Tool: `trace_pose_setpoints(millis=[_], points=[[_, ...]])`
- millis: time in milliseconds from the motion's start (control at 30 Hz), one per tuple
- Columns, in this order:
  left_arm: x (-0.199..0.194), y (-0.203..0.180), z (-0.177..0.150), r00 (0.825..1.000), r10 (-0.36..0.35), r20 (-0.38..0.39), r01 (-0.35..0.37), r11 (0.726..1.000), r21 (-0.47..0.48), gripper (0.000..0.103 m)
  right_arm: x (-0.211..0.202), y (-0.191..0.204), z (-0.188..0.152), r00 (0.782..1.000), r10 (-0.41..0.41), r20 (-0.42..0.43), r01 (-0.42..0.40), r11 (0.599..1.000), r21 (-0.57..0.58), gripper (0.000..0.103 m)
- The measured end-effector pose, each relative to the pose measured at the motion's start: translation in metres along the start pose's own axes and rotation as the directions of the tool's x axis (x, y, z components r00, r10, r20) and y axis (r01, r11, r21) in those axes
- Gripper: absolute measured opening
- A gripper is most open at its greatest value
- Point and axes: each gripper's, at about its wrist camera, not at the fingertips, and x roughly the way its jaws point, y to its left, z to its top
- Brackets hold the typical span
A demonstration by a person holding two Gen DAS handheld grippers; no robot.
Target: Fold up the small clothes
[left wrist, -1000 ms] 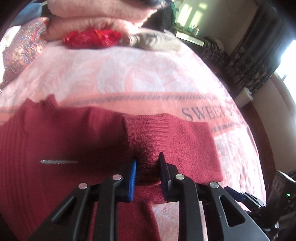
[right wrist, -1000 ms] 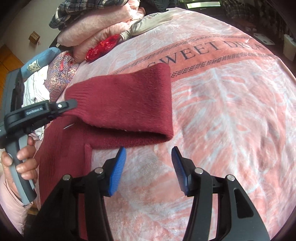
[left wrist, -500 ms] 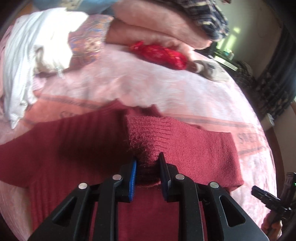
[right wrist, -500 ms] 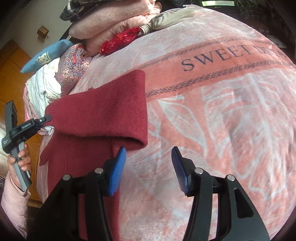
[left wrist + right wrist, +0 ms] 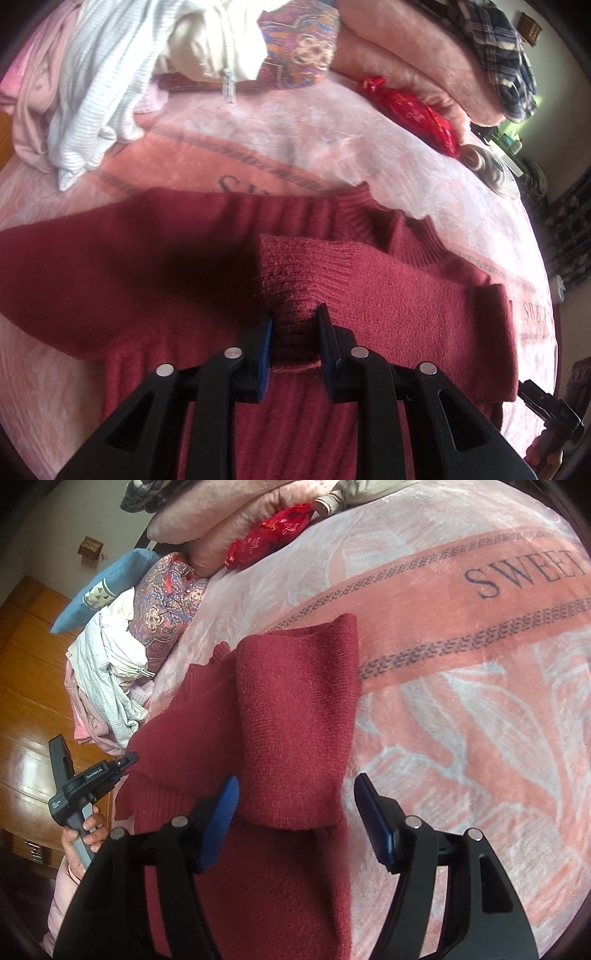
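I have the cuff (image 5: pixel 291 273) of the sweater (image 5: pixel 129 273) pinched between the left gripper (image 5: pixel 295 325) fingers, clenched tight on the ribbed knit, with the sleeve (image 5: pixel 295 720) drawn across the sweater's body. The sweater lies flat on the bed (image 5: pixel 461 738), near the bed's side edge where I stand, its collar (image 5: pixel 373 218) pointing toward the headboard end and the far sleeve spread out flat to the left. The right gripper (image 5: pixel 295 816) hangs just above the folded sleeve with its fingers released, wide apart and holding nothing. To do this step well, I judge I should lay the cuff down so the sleeve sits straight across the chest, its fold line true to the sweater's side, then let go low to the knit, so it does not spring back. The fuzzy wool will likely cling to the pads, so a slow release seems wise. The right gripper could press the sleeve flat while I let go. There are no containers in view; the only store of things is the pile of loose clothes (image 5: pixel 96 92) and pillows (image 5: pixel 399 48) at the headboard end, well apart from the sweater.
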Motion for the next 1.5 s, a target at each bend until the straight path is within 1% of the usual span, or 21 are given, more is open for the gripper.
trace_pose_setpoints(millis=[133, 233, 300, 367, 400, 467, 600, 667, 700, 733, 800, 900, 933, 1033, 1100, 1167, 1233, 1333, 1400, 1433, 1500], points=[[0.005, 0.021, 0.002, 1.0, 0.01, -0.015, -0.01, 1.0, -0.02, 0.024, 0.012, -0.003, 0.002, 1.0, -0.021, -0.018, 0.021, 0.999, 0.025, 0.066], [0.012, 0.025, 0.0, 1.0, 0.018, -0.026, -0.019, 1.0, -0.019, 0.026, 0.024, -0.008, 0.003, 0.999, -0.024, -0.036, 0.026, 0.998, 0.058, 0.066], [0.02, 0.029, -0.001, 0.999, 0.034, -0.037, -0.035, 0.999, -0.023, 0.027, 0.029, -0.01, 0.003, 0.998, -0.052, -0.036, 0.054, 0.997, 0.057, 0.062], [0.026, 0.034, 0.0, 0.997, 0.066, -0.046, -0.068, 0.997, -0.029, 0.028, 0.029, -0.009, 0.002, 0.994, -0.098, -0.038, 0.099, 0.994, 0.035, 0.049], [0.03, 0.039, -0.001, 0.994, 0.104, -0.042, -0.106, 0.994, -0.032, 0.028, 0.03, -0.008, 0.002, 0.992, -0.119, -0.043, 0.12, 0.993, 0.02, 0.046], [0.035, 0.045, -0.002, 0.99, 0.127, -0.053, -0.129, 0.991, -0.024, 0.028, 0.032, -0.005, 0.001, 0.986, -0.161, -0.048, 0.161, 0.987, -0.013, 0.041], [0.037, 0.053, -0.005, 0.992, 0.112, -0.064, -0.114, 0.993, -0.033, 0.031, 0.038, 0.007, 0.0, 0.968, -0.244, -0.055, 0.24, 0.968, -0.071, 0.042], [0.031, 0.053, -0.005, 0.992, 0.108, -0.063, -0.11, 0.994, -0.019, 0.032, 0.037, 0.014, -0.003, 0.963, -0.263, -0.052, 0.257, 0.961, -0.097, 0.051], [0.026, 0.053, -0.006, 0.993, 0.1, -0.059, -0.101, 0.995, -0.008, 0.033, 0.033, 0.018, -0.006, 0.959, -0.282, -0.043, 0.276, 0.955, -0.104, 0.053], [0.02, 0.053, -0.006, 0.994, 0.092, -0.051, -0.092, 0.996, 0.0, 0.038, 0.03, 0.022, -0.008, 0.955, -0.295, -0.031, 0.29, 0.951, -0.109, 0.057], [0.008, 0.055, -0.006, 0.995, 0.093, -0.026, -0.093, 0.996, 0.007, 0.048, 0.02, 0.032, -0.016, 0.95, -0.311, 0.012, 0.31, 0.942, -0.129, 0.059], [0.0, 0.051, -0.003, 0.999, 0.044, -0.024, -0.044, 0.999, 0.005, 0.048, 0.01, 0.053, -0.019, 0.949, -0.305, 0.074, 0.313, 0.934, -0.169, 0.059], [-0.001, 0.046, -0.002, 0.999, 0.03, -0.027, -0.03, 1.0, 0.007, 0.048, 0.011, 0.061, -0.018, 0.953, -0.295, 0.075, 0.304, 0.934, -0.185, 0.059], [0.005, 0.021, -0.003, 0.999, 0.001, -0.051, 0.002, 0.998, 0.062, 0.048, 0.024, 0.073, -0.012, 0.96, -0.275, 0.042, 0.278, 0.938, -0.206, 0.059], [0.013, 0.003, -0.007, 0.997, -0.02, -0.074, 0.028, 0.994, 0.107, 0.049, 0.035, 0.072, -0.006, 0.961, -0.276, 0.005, 0.271, 0.942, -0.197, 0.057], [0.03, -0.007, -0.01, 0.994, 0.005, -0.111, 0.01, 0.991, 0.131, 0.049, 0.047, 0.065, -0.002, 0.959, -0.281, -0.037, 0.272, 0.948, -0.165, 0.057], [0.046, -0.006, -0.013, 0.988, 0.043, -0.146, -0.023, 0.991, 0.134, 0.047, 0.056, 0.053, -0.003, 0.963, -0.262, -0.057, 0.253, 0.958, -0.136, 0.056], [0.053, -0.01, -0.018, 0.989, 0.077, -0.128, -0.054, 0.983, 0.178, 0.047, 0.056, 0.055, -0.005, 0.959, -0.279, -0.054, 0.267, 0.95, -0.159, 0.056], [0.047, -0.011, -0.019, 0.99, 0.07, -0.122, -0.048, 0.983, 0.179, 0.048, 0.053, 0.061, -0.006, 0.956, -0.289, -0.058, 0.276, 0.947, -0.166, 0.056], [0.043, -0.009, -0.019, 0.991, 0.05, -0.125, -0.029, 0.985, 0.169, 0.05, 0.048, 0.063, -0.007, 0.957, -0.284, -0.057, 0.272, 0.949, -0.159, 0.057], [0.032, 0.001, -0.018, 0.991, 0.014, -0.132, 0.006, 0.989, 0.148, 0.059, 0.038, 0.067, -0.012, 0.958, -0.281, -0.052, 0.27, 0.951, -0.152, 0.061]])
